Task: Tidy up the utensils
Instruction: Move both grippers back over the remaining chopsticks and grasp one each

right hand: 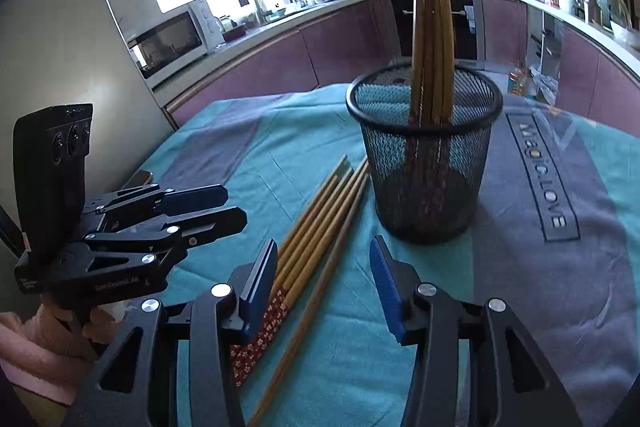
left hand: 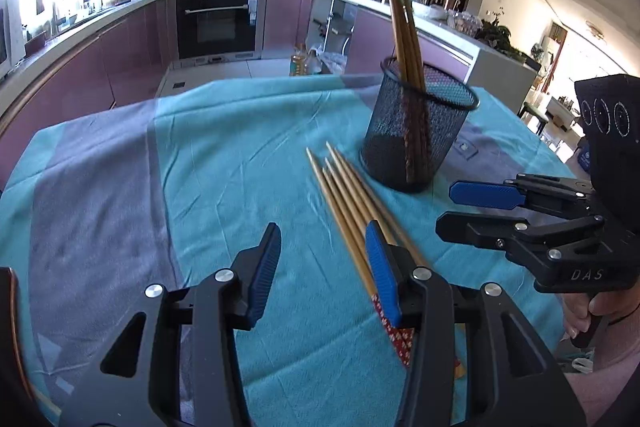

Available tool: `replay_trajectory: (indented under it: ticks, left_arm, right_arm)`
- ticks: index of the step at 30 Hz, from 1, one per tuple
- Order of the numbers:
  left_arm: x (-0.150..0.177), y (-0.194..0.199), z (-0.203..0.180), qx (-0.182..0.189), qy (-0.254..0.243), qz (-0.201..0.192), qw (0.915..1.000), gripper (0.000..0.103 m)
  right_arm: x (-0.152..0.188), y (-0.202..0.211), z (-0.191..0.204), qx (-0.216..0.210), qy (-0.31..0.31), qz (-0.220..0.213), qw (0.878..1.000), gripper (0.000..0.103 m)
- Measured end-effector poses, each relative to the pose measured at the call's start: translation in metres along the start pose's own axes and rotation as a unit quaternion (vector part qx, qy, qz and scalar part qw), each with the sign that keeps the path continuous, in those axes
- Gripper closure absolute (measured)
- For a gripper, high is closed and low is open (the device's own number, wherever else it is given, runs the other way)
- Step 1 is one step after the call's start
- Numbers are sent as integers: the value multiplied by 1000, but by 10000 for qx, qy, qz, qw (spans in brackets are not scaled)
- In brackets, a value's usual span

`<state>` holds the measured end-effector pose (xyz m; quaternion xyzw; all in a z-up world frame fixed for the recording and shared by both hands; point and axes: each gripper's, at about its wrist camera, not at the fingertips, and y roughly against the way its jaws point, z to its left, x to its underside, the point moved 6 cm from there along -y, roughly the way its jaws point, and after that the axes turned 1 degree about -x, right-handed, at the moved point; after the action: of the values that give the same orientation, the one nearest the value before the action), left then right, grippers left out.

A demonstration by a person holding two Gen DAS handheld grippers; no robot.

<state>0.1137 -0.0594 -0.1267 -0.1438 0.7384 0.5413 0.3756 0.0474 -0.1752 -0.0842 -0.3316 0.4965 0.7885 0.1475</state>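
Now, the loose bundle of slim bamboo chopsticks with red patterned handle ends (right hand: 316,223) lies flat on the teal and grey cloth covering the table (left hand: 224,155), toward the near edge, its pointed tips aimed at the foot of the black wire-mesh cylindrical holder (right hand: 424,167). I hold my right gripper (right hand: 324,287) released, jaws apart, above the handle ends; one stick lies between the blue pads, the rest pass under the left pad, and nothing is clamped. My left gripper (left hand: 324,267) is likewise released and empty, with the bundle running beneath its right pad.

To do this step well, I judge that I should lower the right gripper squarely over one or two sticks near the patterned ends, close across their width and not along it, and lift with the tips hanging downward so they enter the mesh mouth cleanly. The left gripper could steady the holder, which looks light enough to tip.

The holder stands upright just beyond the bundle, well in from the table's edges. It contains several matching chopsticks, handle ends down, leaning together against one side of the rim.
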Motion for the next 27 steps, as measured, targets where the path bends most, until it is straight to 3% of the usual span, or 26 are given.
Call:
replay_trajectory:
  ticks: [18,27]
  left_arm:
    - [10,-35,-17,-127,-47,536,9985,62]
    - [7,-40,-16,-199,-21,549,9983,62]
  right_arm:
    - [16,-13,-3,82,-124,168,9997,57]
    - [17,-21,3,178,-39,249,9995,57]
